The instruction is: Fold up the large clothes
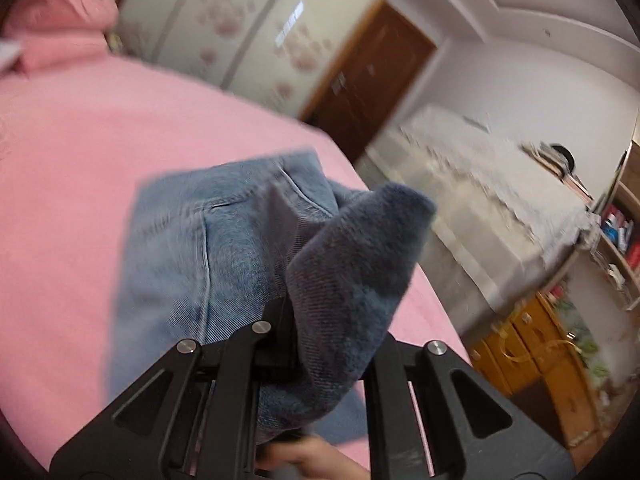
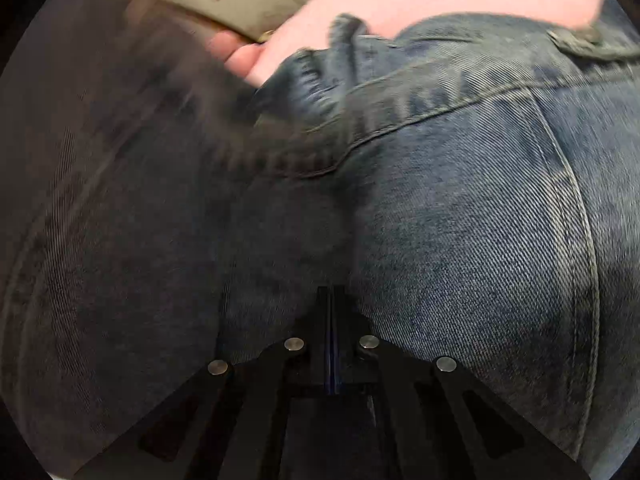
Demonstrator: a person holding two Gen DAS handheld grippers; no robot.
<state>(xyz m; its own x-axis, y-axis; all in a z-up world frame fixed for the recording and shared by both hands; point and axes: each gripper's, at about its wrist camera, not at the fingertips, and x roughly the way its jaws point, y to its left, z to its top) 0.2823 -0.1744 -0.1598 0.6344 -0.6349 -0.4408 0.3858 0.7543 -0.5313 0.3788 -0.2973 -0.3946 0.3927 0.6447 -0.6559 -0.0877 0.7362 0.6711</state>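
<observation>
A pair of blue denim jeans [image 1: 208,248] with a dark fleece lining lies partly folded on a pink bedsheet [image 1: 80,160]. My left gripper [image 1: 292,312] is shut on a lifted fold of the jeans; the fleece side [image 1: 360,264] drapes over its fingers. In the right wrist view the jeans [image 2: 460,220] fill the frame, with a pocket seam and waistband at the top. My right gripper [image 2: 331,300] is shut on the denim, its jaws pressed together. A person's fingers [image 2: 236,54] show beyond the jeans.
A pink pillow [image 1: 60,28] lies at the bed's far left. Beyond the bed edge are a flowered wardrobe [image 1: 240,28], a brown door [image 1: 368,76], a cloth-covered table [image 1: 500,200], a yellow cabinet [image 1: 532,348] and shelves [image 1: 620,240].
</observation>
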